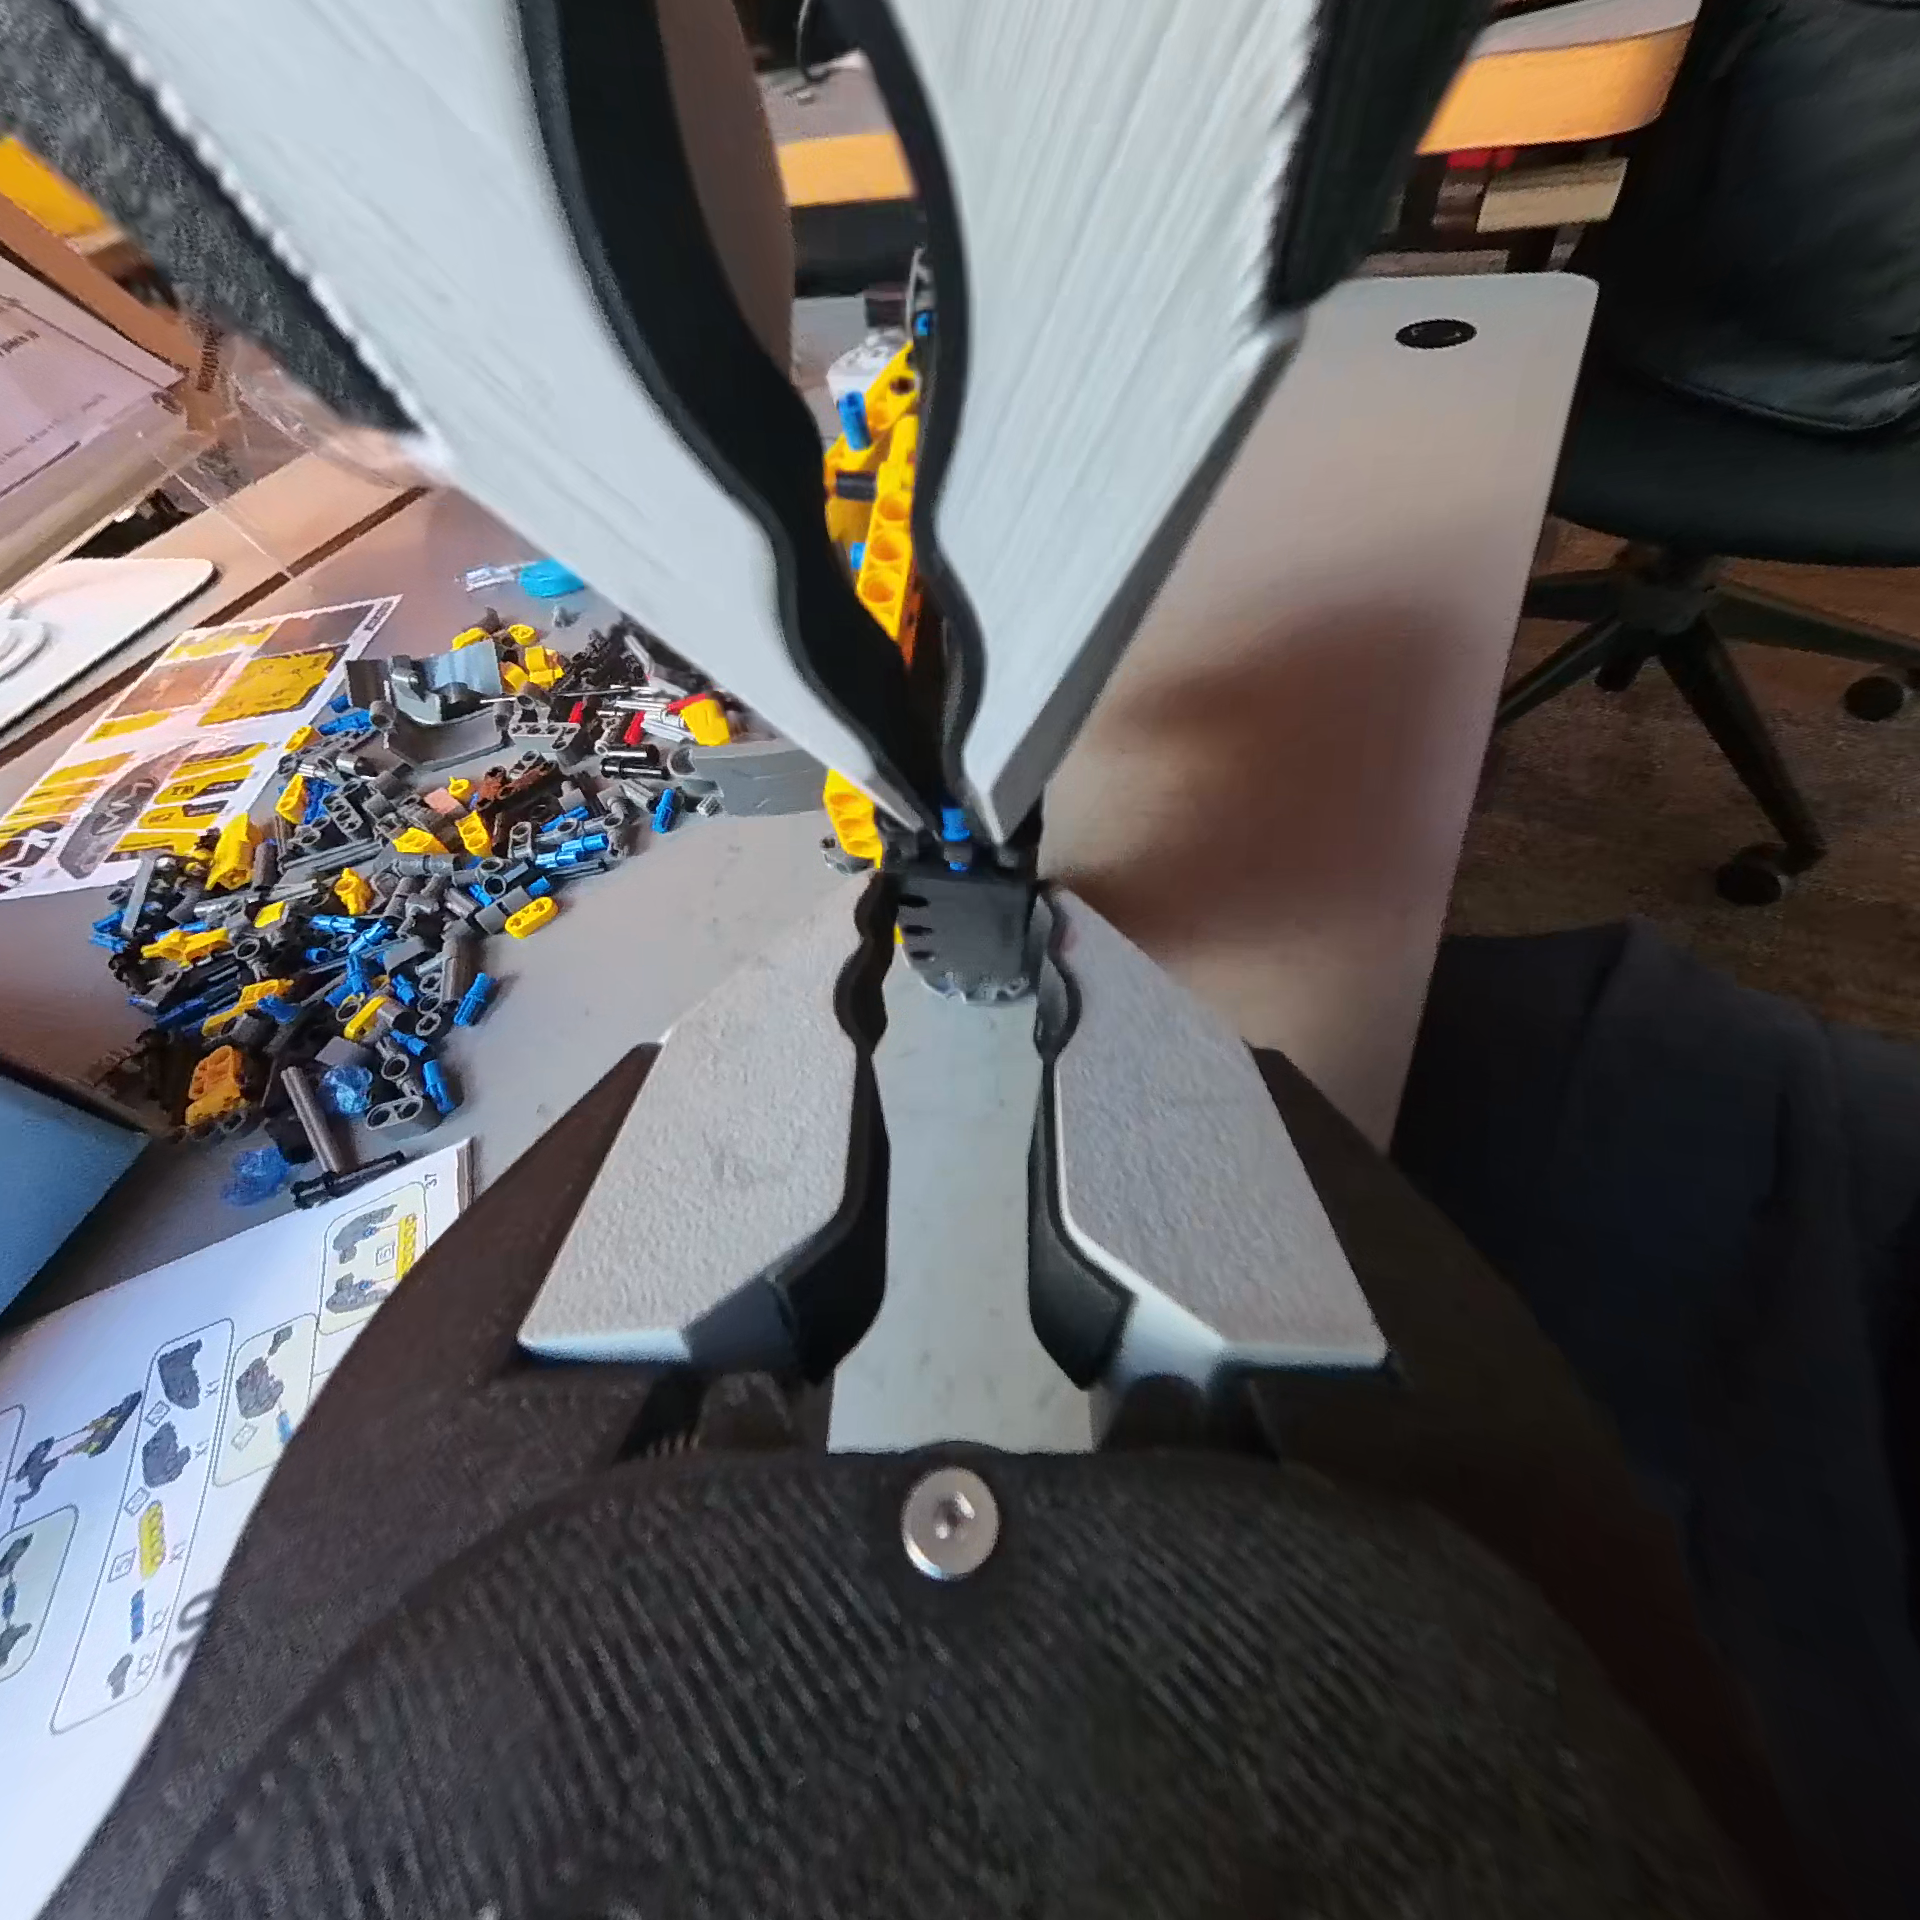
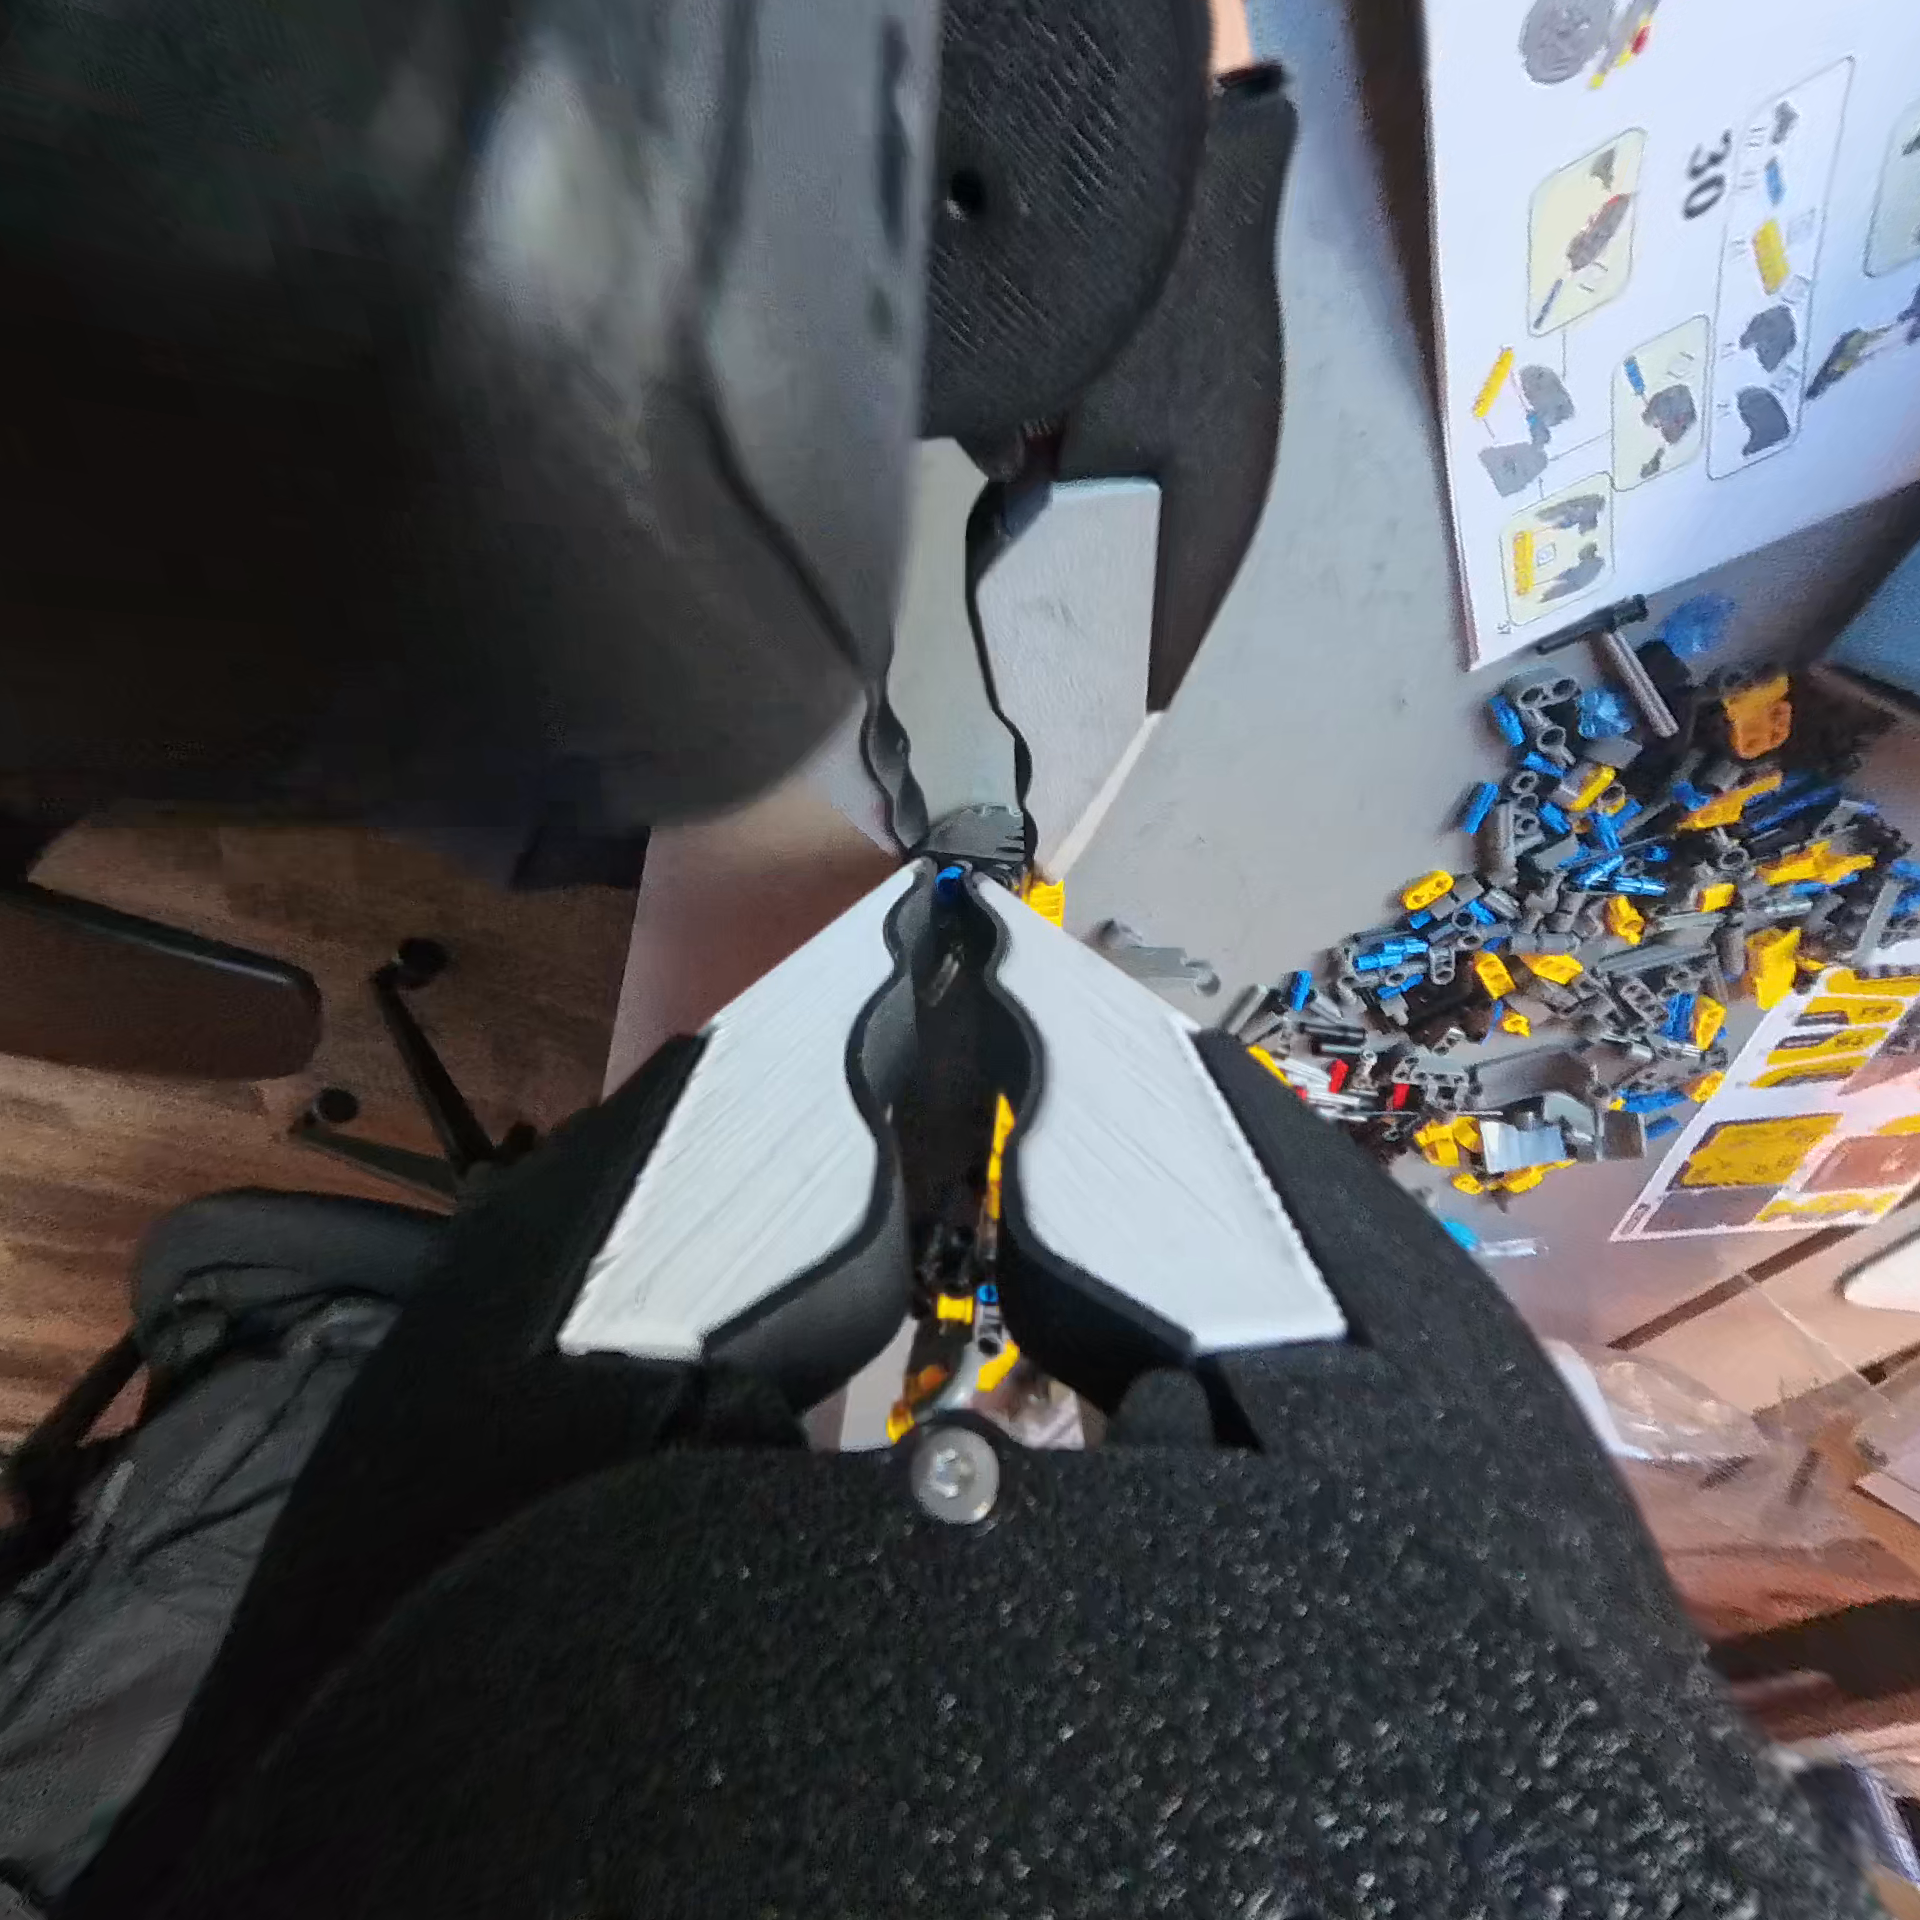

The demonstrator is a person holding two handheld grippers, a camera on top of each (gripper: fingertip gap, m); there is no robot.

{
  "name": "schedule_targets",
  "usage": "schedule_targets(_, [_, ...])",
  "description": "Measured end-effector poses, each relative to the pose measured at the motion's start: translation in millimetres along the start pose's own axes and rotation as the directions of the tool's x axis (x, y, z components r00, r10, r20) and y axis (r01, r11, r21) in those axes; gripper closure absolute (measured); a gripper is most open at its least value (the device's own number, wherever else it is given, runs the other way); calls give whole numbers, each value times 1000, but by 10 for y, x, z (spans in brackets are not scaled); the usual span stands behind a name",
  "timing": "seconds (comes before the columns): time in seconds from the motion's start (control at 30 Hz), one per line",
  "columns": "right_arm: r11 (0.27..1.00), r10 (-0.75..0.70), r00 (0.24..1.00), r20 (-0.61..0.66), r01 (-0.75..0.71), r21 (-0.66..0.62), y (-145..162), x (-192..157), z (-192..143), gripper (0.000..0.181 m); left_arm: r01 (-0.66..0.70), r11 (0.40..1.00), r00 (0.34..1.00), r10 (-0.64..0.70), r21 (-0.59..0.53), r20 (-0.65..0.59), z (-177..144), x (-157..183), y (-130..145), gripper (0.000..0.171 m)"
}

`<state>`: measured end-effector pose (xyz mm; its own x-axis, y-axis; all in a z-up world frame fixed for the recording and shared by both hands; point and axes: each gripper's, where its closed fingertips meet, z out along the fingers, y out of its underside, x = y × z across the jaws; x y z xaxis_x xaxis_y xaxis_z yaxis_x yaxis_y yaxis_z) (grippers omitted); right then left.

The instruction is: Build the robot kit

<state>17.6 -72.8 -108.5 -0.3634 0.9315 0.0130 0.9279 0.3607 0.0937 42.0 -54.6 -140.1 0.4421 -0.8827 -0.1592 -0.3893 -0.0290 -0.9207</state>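
Between the left fingers (image 1: pixel 961 914): a dark grey piece (image 1: pixel 966 930), pinched. Right fingers (image 2: pixel 951 883) meet it tip to tip, clamped on a yellow assembly (image 2: pixel 992 1164). Left of both, a loose parts pile (image 1: pixel 395 862) on the grey table (image 1: pixel 1299 675), instruction sheets (image 1: pixel 125 1455) beside.

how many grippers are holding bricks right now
2. The left gripper, at the bottom of the left wrist view, clamps a dark grey toothed plastic piece; the right gripper, coming from above, clamps a yellow-and-black brick assembly.
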Motion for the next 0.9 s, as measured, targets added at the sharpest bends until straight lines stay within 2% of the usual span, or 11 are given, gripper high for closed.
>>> schedule_targets(0.23, [992,109,994,6,-110,66,138,-12,-135,176,-1,995,999,4,96,-37,-117,46,-103,149])
schedule_targets(0.4, [994,58,984,-167,-41,101,138,66,-208,174,4,996,1000,-2,93,-21,-119,22,-97,149])
schedule_targets(0.53, [995,39,986,-164,-24,92,158,38,-157,166,-12,997,1000,12,73,-8,-98,24,-75,149])
schedule_targets(0.67, [998,-3,987,-163,14,64,150,27,-74,171,-21,999,1000,21,49,-2,-80,18,-42,149])
schedule_targets(0.9, [996,-10,985,-172,24,81,94,71,-183,171,1,998,1000,0,57,-11,-84,2,-47,149])
